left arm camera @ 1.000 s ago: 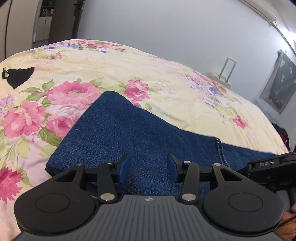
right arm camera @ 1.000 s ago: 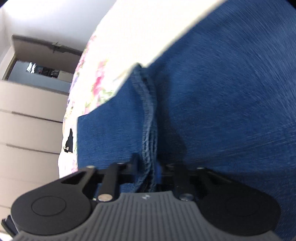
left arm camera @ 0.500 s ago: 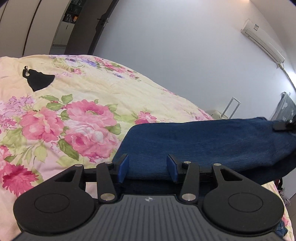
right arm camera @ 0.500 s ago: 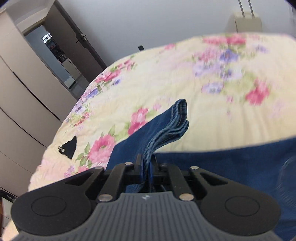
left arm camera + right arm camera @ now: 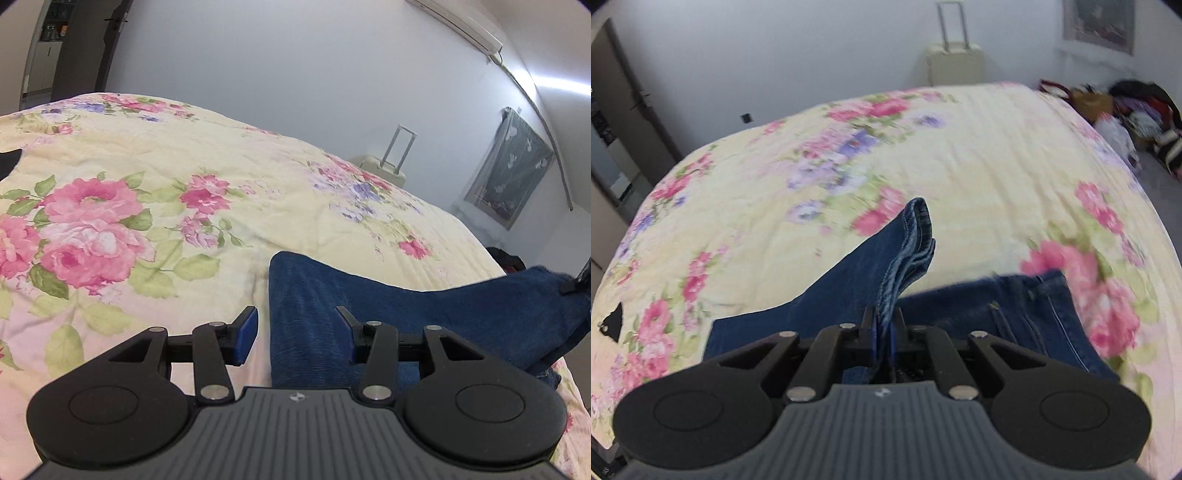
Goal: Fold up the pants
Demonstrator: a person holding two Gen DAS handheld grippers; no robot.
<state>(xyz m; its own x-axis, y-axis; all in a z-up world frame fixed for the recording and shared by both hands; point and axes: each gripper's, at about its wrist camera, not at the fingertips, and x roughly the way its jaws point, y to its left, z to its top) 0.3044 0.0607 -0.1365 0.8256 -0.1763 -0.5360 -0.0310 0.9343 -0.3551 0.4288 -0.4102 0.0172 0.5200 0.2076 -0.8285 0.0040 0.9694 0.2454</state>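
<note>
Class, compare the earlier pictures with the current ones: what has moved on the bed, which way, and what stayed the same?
The right tongs, shut on the hem of the blue denim pants, have lifted that leg end off the floral yellow bedspread and carried it up over the waist part. A second ago the hem lay flat. The left tongs stay open and empty above the pants' folded edge.

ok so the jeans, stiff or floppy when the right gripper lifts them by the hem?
Probably floppy: the jeans drape from the right gripper, shut on the hem, down to the bedspread. Likely fairly heavy for cloth: the denim looks thick, with layered edges bunched at the hem. Slipping seems unlikely, since the weave looks coarse, but that is a guess.
</note>
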